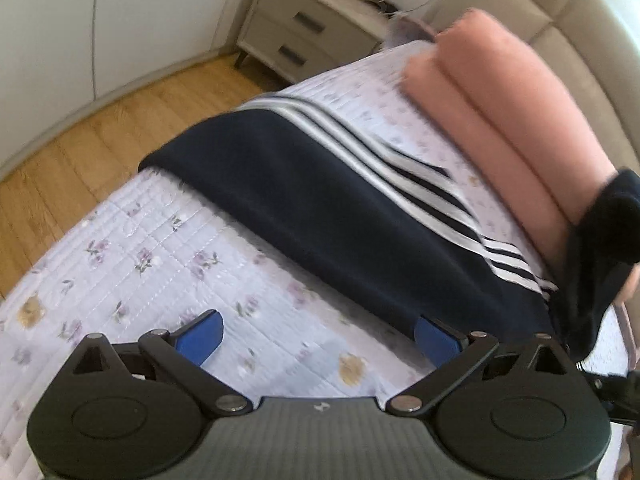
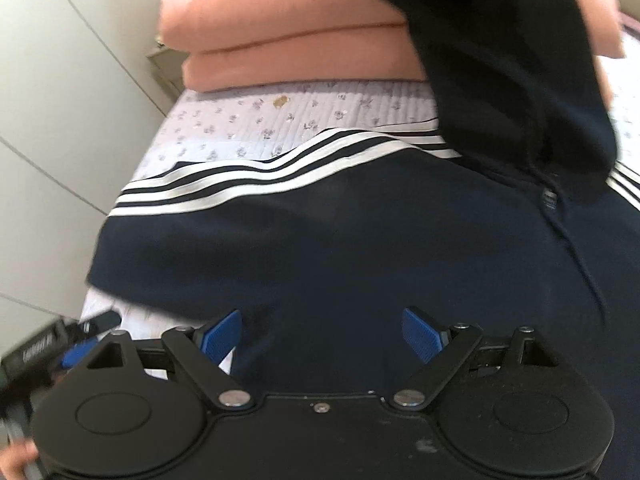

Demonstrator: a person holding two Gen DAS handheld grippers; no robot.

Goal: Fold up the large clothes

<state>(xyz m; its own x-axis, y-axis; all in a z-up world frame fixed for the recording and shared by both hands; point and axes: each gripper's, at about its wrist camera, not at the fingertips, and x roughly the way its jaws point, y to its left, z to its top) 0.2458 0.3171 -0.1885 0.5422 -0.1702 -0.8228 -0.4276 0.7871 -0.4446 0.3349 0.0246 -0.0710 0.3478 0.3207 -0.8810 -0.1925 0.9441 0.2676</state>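
So the navy hoodie [image 1: 320,208] with 3 white stripes is lying across the floral quilt [image 1: 140,264], right next to the folded pink blanket [image 1: 500,120]. Left gripper [image 1: 316,336] is spread wide at its near edge, gripping nothing. Right gripper [image 2: 322,332] is also wide, empty, over the navy fabric.

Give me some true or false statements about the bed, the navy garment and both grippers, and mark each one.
1. Both grippers, left gripper and right gripper, are open. True.
2. The navy garment has white stripes. True.
3. The folded blanket is green. False: it is pink.
4. The bedspread is plain. False: it is floral.
5. A nightstand stands beside the bed. True.
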